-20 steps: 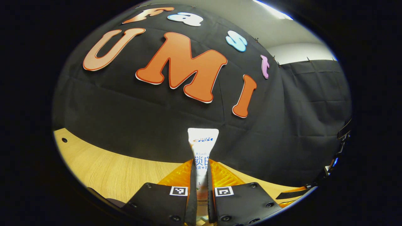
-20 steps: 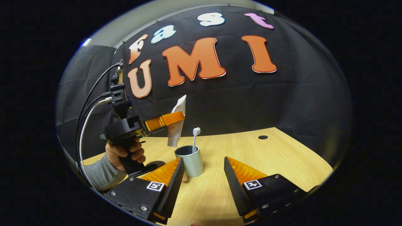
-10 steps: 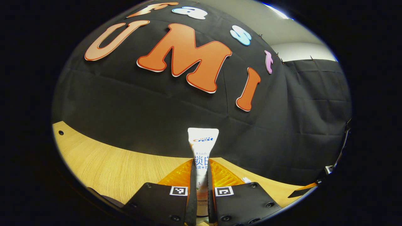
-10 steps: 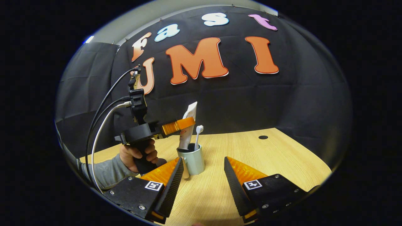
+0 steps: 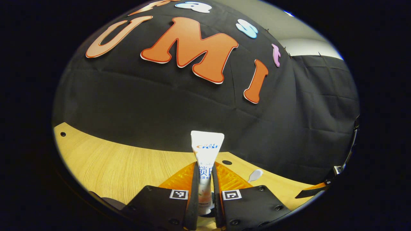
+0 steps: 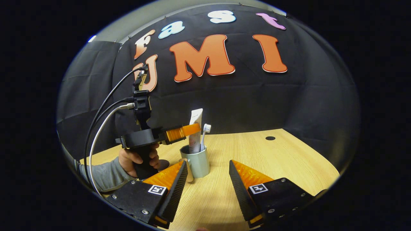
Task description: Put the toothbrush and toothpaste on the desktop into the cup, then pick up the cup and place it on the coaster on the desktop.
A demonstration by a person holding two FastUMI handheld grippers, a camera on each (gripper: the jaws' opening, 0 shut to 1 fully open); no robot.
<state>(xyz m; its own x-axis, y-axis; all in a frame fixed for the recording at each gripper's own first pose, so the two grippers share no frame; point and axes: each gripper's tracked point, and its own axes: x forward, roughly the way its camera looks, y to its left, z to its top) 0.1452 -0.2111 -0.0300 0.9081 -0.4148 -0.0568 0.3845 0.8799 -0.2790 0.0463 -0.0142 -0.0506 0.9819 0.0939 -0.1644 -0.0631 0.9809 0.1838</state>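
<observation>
My left gripper [image 6: 189, 130] has its orange fingers clenched on the toothpaste [image 6: 194, 130], pinching the tube partway up its length; in the left gripper view the tube [image 5: 205, 154] stands straight up between the pads, flat crimped end at the top. Long axis is near vertical, and from the right gripper view the lower end is already down inside the cup [image 6: 196, 162], beside the toothbrush [image 6: 204, 138], which stands in the cup bristles up. So the tube lies directly below and through my left fingers, pointing into the cup mouth. I judge the drop is a matter of letting go, then lifting clear without dragging the tube or tipping the cup. My right gripper [image 6: 205, 183] is spread wide, holding nothing, low over the desktop [image 6: 273, 160], with the cup just beyond its fingertips and slightly left of the gap. It is the nearer free hand for the cup pick-up. A dark round shape by the hand [image 6: 136, 158] may be the coaster [image 6: 162, 164], left of the cup; mostly hidden, so I can't be sure.
</observation>
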